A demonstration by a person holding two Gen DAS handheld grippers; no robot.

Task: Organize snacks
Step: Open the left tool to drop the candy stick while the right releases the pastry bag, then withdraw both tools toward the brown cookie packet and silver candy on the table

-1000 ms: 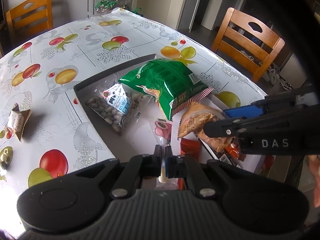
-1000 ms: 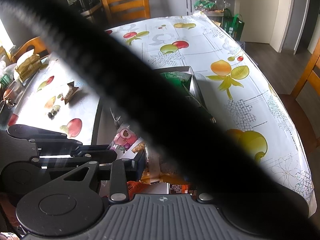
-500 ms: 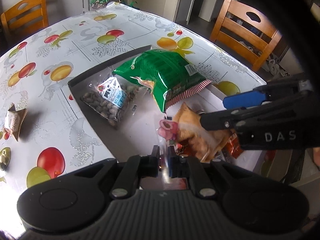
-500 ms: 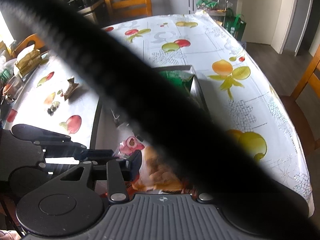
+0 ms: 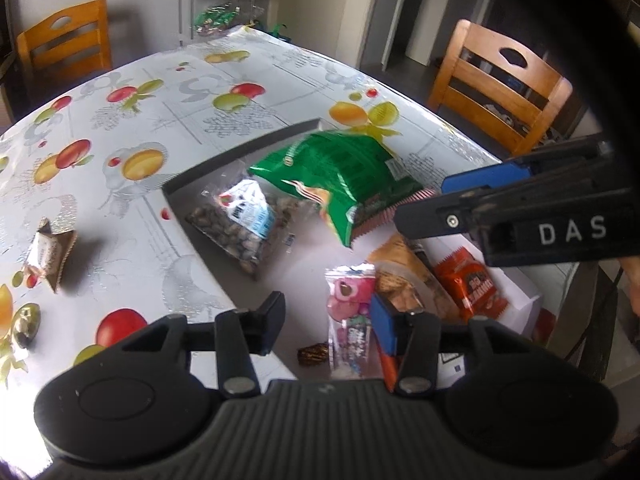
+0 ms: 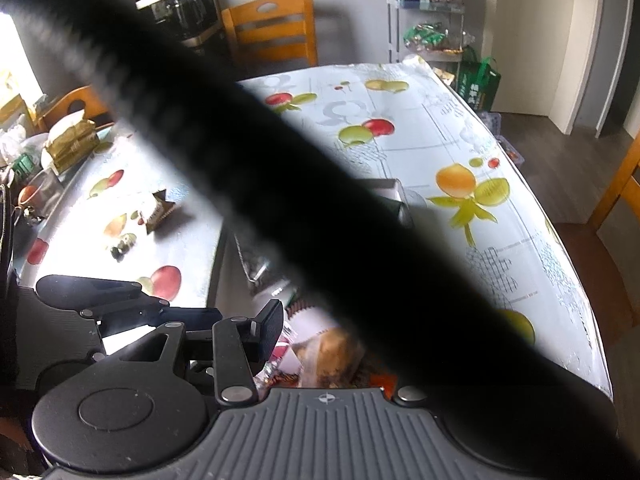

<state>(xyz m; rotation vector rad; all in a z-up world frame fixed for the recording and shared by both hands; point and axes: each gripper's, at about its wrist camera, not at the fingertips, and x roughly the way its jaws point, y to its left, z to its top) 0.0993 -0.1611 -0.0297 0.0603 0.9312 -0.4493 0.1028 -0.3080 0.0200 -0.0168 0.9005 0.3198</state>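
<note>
While the left gripper [image 5: 326,322] spreads its jaws off the pink candy packet [image 5: 349,312], lift clear; right gripper [image 6: 276,332] grip undeterminable.

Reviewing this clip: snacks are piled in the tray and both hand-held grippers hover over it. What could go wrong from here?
1. The left hand-held gripper is opening over the pink candy packet; a finger could snag the packet as it pulls away.
2. The right hand-held gripper hangs just over the green chip bag and may knock it.
3. A dark cable blocks much of the right wrist view, so aiming there is harder.
</note>
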